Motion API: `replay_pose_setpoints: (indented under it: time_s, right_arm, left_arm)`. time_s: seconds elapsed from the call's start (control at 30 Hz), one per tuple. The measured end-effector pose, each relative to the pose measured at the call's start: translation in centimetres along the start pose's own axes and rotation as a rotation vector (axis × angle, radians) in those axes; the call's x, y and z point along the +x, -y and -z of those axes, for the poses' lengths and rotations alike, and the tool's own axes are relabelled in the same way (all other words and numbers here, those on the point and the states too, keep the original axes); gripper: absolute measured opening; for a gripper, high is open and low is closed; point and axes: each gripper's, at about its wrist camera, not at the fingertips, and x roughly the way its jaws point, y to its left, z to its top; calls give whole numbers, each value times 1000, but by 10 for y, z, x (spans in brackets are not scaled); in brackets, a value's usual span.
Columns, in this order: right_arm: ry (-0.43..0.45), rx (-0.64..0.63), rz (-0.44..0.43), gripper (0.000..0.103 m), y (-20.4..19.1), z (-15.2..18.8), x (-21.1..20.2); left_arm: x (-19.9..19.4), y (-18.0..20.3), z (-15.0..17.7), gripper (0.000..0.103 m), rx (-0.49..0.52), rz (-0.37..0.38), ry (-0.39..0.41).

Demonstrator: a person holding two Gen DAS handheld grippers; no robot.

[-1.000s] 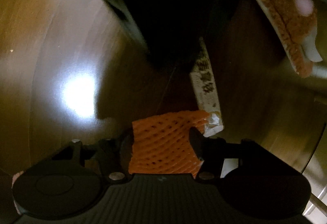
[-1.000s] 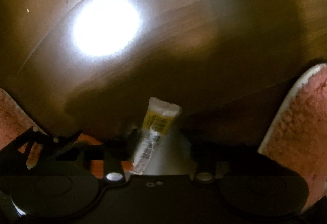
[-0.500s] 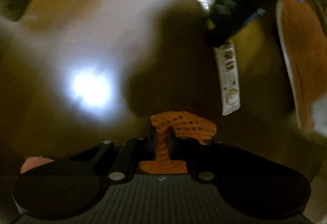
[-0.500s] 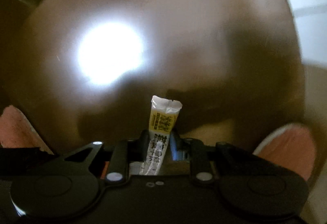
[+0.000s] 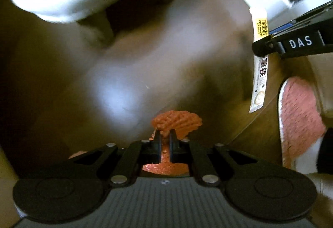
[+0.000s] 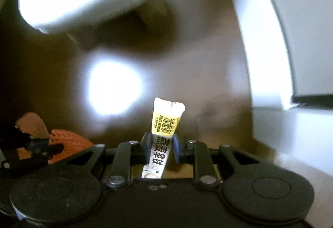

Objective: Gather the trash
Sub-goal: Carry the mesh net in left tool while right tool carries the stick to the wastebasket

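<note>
Over brown floor [image 5: 62,92]: crumpled orange foam net [image 5: 177,121], white-yellow sachet [image 6: 164,123].

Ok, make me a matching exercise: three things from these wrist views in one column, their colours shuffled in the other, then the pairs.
Things:
1. foam net squeezed in the left gripper
2. sachet clamped in the right gripper
3. slipper on the floor

Colours:
A. pink, fuzzy
B. orange
C. white and yellow, with black print

Pairs: 1-B, 2-C, 3-A
</note>
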Motion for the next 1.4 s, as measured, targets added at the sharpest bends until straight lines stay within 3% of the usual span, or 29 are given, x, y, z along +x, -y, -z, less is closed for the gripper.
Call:
replay_pose_setpoints:
  time_s: [0.3, 0.53, 0.83, 1.17, 1.4]
  right_arm:
    - [192, -94, -32, 21, -4, 15, -135]
    - [335, -90, -59, 21, -4, 24, -232]
    - [536, -158, -80, 21, -11, 38, -334]
    - [768, -209, -98, 21, -18, 10, -434]
    - [874, -271, -61, 21, -39, -32, -459]
  left_arm:
    - [-126, -13, 4, 6, -116, -69, 187]
    - [-222, -8, 18, 6, -231, -116, 350]
    - [-328, -1, 38, 6, -335, -159, 528]
    - [-437, -16, 29, 6, -429, -196, 717]
    - [-479, -36, -4, 6, -459, -204, 807]
